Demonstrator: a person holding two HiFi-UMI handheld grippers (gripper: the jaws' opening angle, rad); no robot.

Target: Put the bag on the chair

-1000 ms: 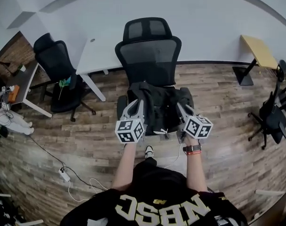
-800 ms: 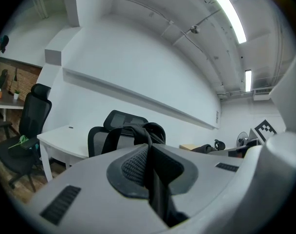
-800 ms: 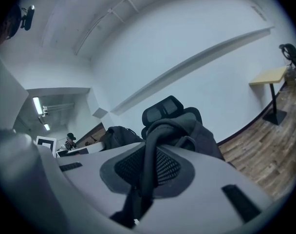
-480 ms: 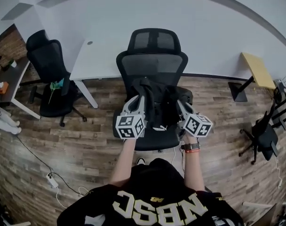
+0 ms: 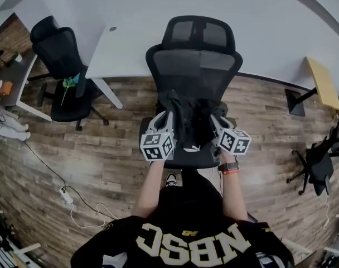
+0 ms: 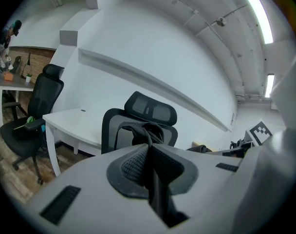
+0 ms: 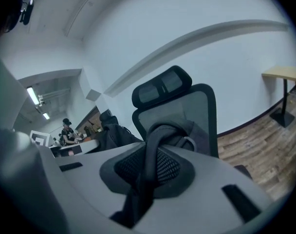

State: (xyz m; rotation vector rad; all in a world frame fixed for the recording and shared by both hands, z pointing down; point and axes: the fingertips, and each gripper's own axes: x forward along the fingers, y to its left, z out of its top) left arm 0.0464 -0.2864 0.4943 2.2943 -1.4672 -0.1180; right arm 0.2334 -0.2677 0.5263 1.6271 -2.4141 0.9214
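1. The left claw [image 6: 149, 152] is pinched tight on a black strap of the bag [image 5: 190, 128].
2. The right claw [image 7: 147, 167] pinches another strap the same way.
3. The bag hangs between the two claws, just past their tips, over the seat of the chair [image 5: 192, 74]. I cannot tell if it touches the seat.
4. The bag looks soft, floppy and not very heavy. It will likely slump when let go.
5. The straps look like the best place to hold. Cloth should not slip much.
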